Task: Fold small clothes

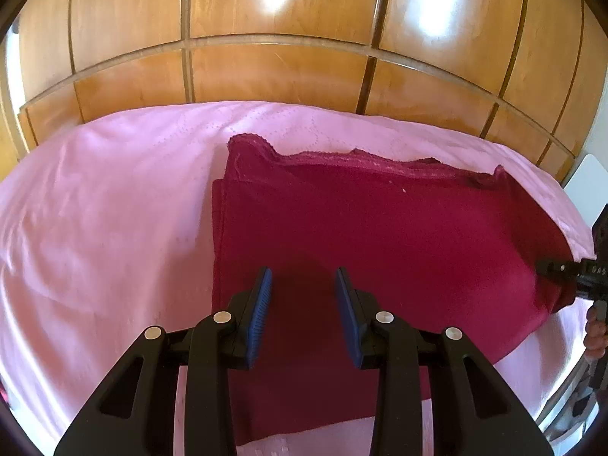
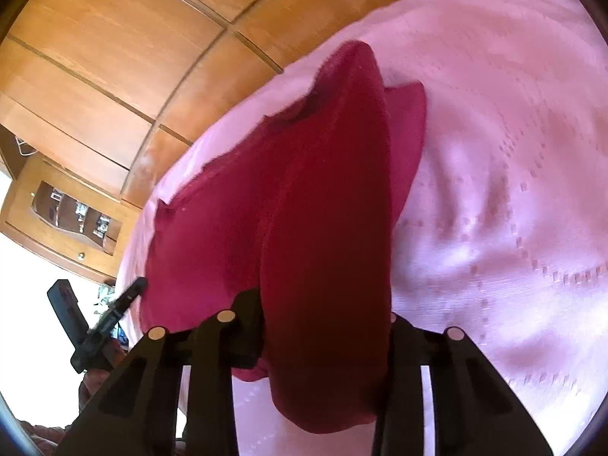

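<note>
Pink-covered bed [image 1: 114, 197] before wooden panelling, a dark red lace-edged garment [image 1: 361, 220] spread directly on it.

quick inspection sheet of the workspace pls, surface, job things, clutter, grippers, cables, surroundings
surface: pink bedspread, lightly wrinkled
job's things: dark red garment with lace edge, partly folded on the spread, one edge lifted
clutter: nothing seen on the spread
grippers: left gripper above the garment, jaws apart, nothing between them; right gripper closed on a raised fold of the garment
cables: nothing seen
surroundings: wooden panelled wardrobe behind the bed; wooden cabinet with small items off to the side
</note>
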`<action>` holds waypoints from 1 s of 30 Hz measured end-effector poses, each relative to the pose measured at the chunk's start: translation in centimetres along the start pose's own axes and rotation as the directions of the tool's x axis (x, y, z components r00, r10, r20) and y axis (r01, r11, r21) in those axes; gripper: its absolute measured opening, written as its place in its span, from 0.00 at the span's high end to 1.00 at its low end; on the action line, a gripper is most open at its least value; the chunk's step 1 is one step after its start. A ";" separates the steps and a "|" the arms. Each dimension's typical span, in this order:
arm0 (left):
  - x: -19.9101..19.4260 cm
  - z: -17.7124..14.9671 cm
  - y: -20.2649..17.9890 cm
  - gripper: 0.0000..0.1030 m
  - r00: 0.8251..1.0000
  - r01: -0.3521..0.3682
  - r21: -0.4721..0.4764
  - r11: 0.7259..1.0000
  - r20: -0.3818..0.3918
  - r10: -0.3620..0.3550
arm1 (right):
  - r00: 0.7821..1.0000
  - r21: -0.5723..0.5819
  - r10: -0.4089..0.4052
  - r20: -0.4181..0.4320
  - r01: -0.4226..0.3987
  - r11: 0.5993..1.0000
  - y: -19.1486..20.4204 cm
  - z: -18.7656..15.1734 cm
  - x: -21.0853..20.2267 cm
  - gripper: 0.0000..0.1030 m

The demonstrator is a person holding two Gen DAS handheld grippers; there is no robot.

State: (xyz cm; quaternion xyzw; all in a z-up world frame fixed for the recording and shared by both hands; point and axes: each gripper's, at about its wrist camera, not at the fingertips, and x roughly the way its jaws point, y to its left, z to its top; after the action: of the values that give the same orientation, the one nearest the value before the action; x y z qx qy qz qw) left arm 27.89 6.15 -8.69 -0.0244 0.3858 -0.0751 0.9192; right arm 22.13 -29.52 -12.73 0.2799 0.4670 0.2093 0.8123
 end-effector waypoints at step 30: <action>-2.8 -1.7 13.8 0.67 0.918 0.369 -0.423 0.828 0.026 -0.396 | 0.968 -0.636 -0.170 -0.185 0.014 0.771 29.8 -7.1 16.1 0.65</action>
State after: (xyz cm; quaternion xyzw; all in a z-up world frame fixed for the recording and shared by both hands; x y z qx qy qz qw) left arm 26.41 20.20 -9.36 -0.2953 0.4088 -0.1736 0.8459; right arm 21.22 4.56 -6.57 -0.0578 0.4747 0.3440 0.8080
